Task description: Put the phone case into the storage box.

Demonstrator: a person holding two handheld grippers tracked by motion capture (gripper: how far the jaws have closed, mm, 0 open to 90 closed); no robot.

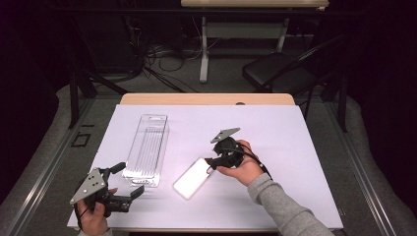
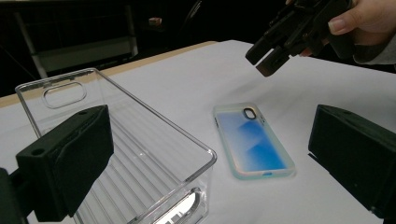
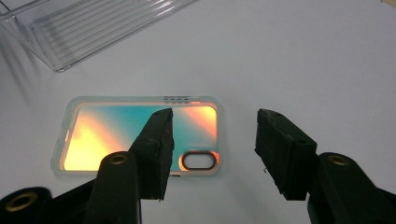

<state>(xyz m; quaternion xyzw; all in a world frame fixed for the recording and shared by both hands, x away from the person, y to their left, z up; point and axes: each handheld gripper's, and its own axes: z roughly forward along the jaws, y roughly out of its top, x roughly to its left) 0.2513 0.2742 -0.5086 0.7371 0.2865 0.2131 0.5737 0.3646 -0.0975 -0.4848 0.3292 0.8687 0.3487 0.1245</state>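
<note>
Phone case (image 1: 193,178) flat on bench (image 1: 275,132), right of clear tray (image 1: 146,149). Right tool (image 1: 210,161) half-open above its camera end, empty. Left tool (image 1: 129,180) wide open, empty, near tray's near end.

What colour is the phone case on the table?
The phone case is iridescent, orange to teal with a clear rim, best seen in the right gripper view.

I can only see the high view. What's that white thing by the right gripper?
Observer: A phone case. In the right gripper view it shimmers orange and teal.
Operator: Is the gripper holding it?
Observer: No. The left gripper view shows the right gripper above the case and apart from it, with its jaws open.
Operator: Which end is it over?
Observer: The end with the camera hole, which sits between the jaws in the right gripper view.
</note>
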